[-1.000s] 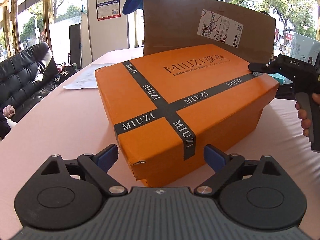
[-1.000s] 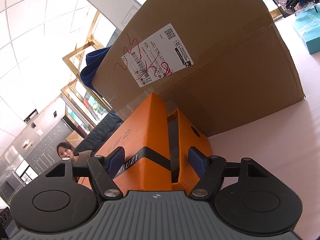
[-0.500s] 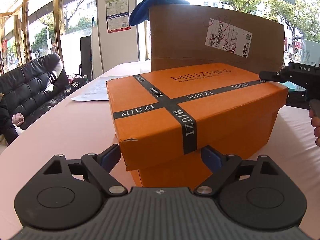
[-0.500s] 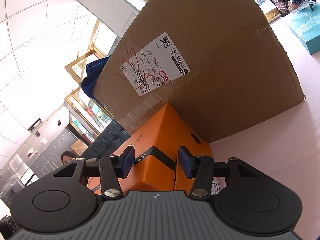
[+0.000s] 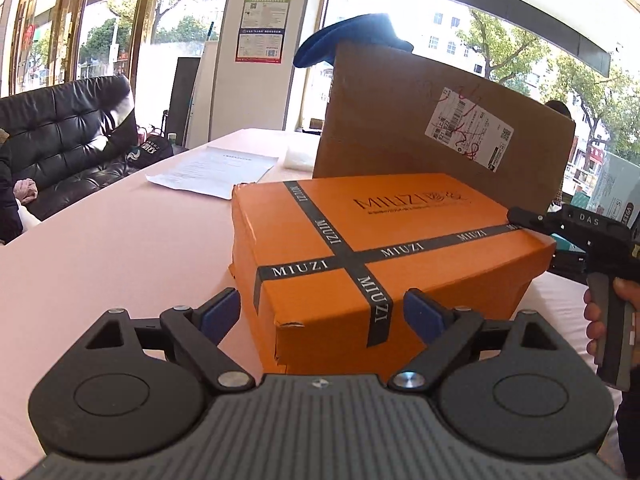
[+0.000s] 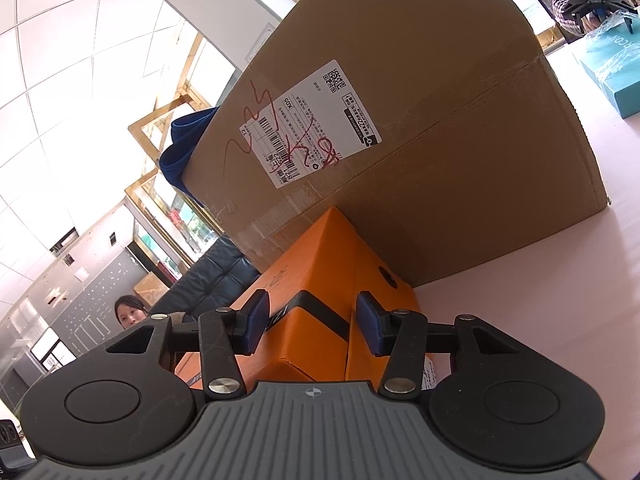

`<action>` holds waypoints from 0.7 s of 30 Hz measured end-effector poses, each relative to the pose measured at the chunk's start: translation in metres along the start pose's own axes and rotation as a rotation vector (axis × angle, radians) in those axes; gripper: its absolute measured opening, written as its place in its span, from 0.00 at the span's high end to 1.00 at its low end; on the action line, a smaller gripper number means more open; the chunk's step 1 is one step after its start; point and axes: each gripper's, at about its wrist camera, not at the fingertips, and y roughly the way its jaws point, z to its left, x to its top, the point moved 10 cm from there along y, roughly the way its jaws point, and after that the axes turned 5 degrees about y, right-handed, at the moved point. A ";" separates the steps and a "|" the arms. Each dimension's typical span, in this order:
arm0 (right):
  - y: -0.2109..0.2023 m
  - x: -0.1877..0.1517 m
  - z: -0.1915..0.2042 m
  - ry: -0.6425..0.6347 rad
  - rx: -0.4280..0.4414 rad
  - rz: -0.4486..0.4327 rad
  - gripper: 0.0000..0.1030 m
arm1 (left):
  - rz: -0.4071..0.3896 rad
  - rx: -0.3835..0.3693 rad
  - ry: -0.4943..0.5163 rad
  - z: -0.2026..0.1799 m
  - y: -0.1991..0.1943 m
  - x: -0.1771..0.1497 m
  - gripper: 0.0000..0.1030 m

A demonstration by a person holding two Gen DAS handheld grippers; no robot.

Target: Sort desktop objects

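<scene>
An orange shoe box [image 5: 384,256] with black crossed bands sits on the pink desk [image 5: 112,248], its far side just in front of a tall brown cardboard box [image 5: 420,128] that has a blue cloth [image 5: 352,40] draped over its top. The left gripper [image 5: 322,316] is spread wide at the shoe box's near corner, its blue pads to either side of that corner and not pressing it. The right gripper [image 6: 312,322] is also spread, straddling the lid's corner at the opposite end without clamping, while a sheet of paper [image 5: 216,170] lies toward the desk's far left edge.
</scene>
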 end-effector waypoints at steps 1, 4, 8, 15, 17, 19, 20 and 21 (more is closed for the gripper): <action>-0.002 0.001 0.001 -0.006 -0.009 0.003 0.57 | -0.014 0.020 -0.015 0.004 -0.001 0.002 0.15; -0.009 0.005 0.009 -0.097 -0.069 -0.012 0.60 | -0.002 0.063 -0.094 0.021 0.004 0.001 0.12; -0.011 0.004 0.015 -0.122 -0.096 0.018 0.60 | 0.090 0.027 -0.288 0.048 0.026 -0.007 0.04; -0.004 -0.001 -0.002 0.041 -0.030 0.067 0.52 | 0.243 -0.178 -0.525 0.049 0.063 -0.017 0.02; -0.003 -0.001 -0.005 0.070 -0.010 0.073 0.51 | 0.251 -0.182 -0.512 0.042 0.066 -0.014 0.02; -0.003 -0.002 -0.005 0.073 -0.005 0.077 0.51 | 0.256 -0.194 -0.499 0.033 0.068 -0.011 0.04; -0.004 -0.002 -0.004 0.065 -0.007 0.077 0.50 | 0.251 -0.176 -0.475 0.029 0.066 -0.007 0.04; -0.004 -0.002 -0.003 0.059 -0.009 0.076 0.50 | 0.245 -0.157 -0.450 0.025 0.065 -0.004 0.04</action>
